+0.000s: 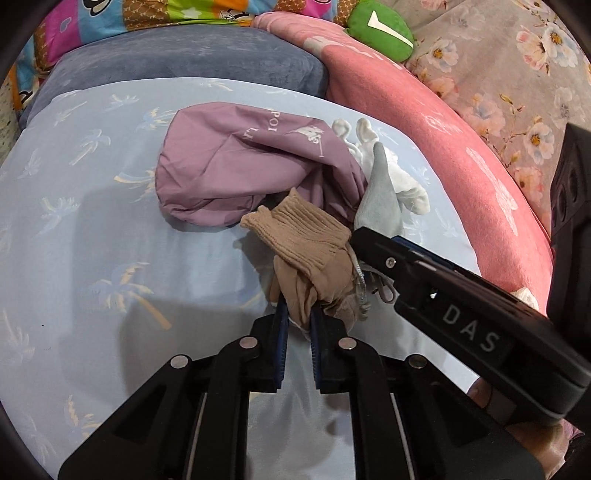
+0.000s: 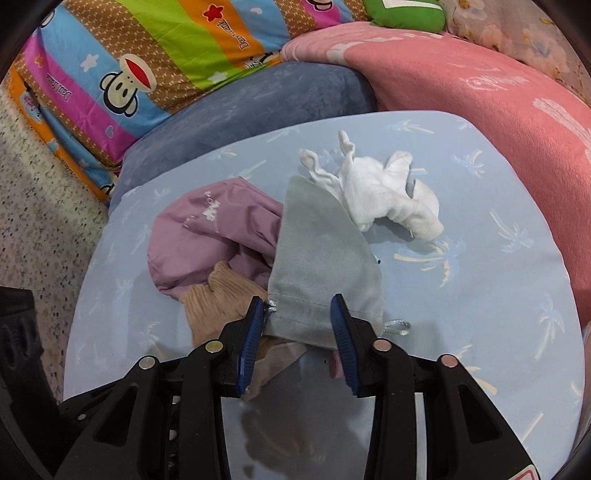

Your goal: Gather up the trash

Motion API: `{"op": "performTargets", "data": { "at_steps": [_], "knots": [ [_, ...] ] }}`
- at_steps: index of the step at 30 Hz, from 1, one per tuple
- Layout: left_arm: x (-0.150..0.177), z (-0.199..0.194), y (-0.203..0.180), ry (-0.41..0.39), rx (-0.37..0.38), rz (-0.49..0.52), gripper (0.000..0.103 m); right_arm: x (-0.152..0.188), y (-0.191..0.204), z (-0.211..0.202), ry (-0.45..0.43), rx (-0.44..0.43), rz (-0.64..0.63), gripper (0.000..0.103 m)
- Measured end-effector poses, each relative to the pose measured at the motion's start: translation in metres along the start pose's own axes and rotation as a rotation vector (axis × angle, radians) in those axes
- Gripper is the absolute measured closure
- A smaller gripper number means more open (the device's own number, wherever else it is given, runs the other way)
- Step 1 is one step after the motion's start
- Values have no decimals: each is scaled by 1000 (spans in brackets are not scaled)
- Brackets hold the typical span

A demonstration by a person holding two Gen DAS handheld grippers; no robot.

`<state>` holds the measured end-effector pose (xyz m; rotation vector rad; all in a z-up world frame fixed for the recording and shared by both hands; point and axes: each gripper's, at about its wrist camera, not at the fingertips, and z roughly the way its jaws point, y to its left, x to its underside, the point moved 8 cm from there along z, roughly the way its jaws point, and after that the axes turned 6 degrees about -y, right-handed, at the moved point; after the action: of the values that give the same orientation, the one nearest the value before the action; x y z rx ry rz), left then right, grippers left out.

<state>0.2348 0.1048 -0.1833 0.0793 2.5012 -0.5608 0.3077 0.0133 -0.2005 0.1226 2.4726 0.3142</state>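
My left gripper (image 1: 297, 314) is shut on a tan knitted stocking (image 1: 306, 240), whose bunched cloth runs down between the blue pads. Behind it lie a purple drawstring bag (image 1: 229, 166), a grey velvet pouch (image 1: 378, 199) and white socks (image 1: 402, 184). One black finger (image 1: 406, 273) of my right gripper reaches in from the right to the pouch's lower end. In the right wrist view my right gripper (image 2: 297, 317) stands open astride the flat hem of the grey pouch (image 2: 321, 251). The hem is not bunched, and its right part passes under the right finger. The tan stocking (image 2: 218, 299) lies at the left.
Everything lies on a pale blue palm-print sheet (image 2: 461, 295). A grey-blue cushion (image 1: 184, 59) borders it at the back and a pink blanket (image 1: 424, 122) at the right, with a green plush (image 1: 380, 29) beyond. A colourful cartoon quilt (image 2: 129, 74) lies at the back left.
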Motion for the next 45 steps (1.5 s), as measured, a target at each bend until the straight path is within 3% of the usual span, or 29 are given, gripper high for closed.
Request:
{"op": "performTargets", "data": {
  "at_steps": [4, 6, 9, 20, 34, 40, 42, 44, 45],
  "knots": [
    [3, -1, 0, 2, -5, -3, 92, 7, -5, 3, 10, 23, -20, 80],
    [4, -2, 0, 1, -15, 3, 93, 9, -7, 3, 16, 35, -34, 95],
    [4, -5, -1, -1, -22, 6, 94, 16, -9, 0, 26, 29, -35, 99],
    [-7, -31, -19, -58, -18, 19, 98, -1, -15, -80, -118, 12, -16, 99],
    [-29, -89, -93, -199, 57, 129, 100, -19, -38, -206, -308, 10, 14, 99],
    [-20, -88, -78, -184, 15, 97, 99, -9, -53, -233, -328, 14, 34, 99],
    [-14, -81, -69, -157, -10, 89, 91, -4, -56, -234, -323, 8, 46, 99],
    [-5, -71, -51, -127, -58, 69, 66, 1, -59, -232, -313, 1, 63, 99],
    [-3, -68, -44, -128, -76, 60, 47, 4, -59, -231, -308, -4, 71, 99]
  ]
}}
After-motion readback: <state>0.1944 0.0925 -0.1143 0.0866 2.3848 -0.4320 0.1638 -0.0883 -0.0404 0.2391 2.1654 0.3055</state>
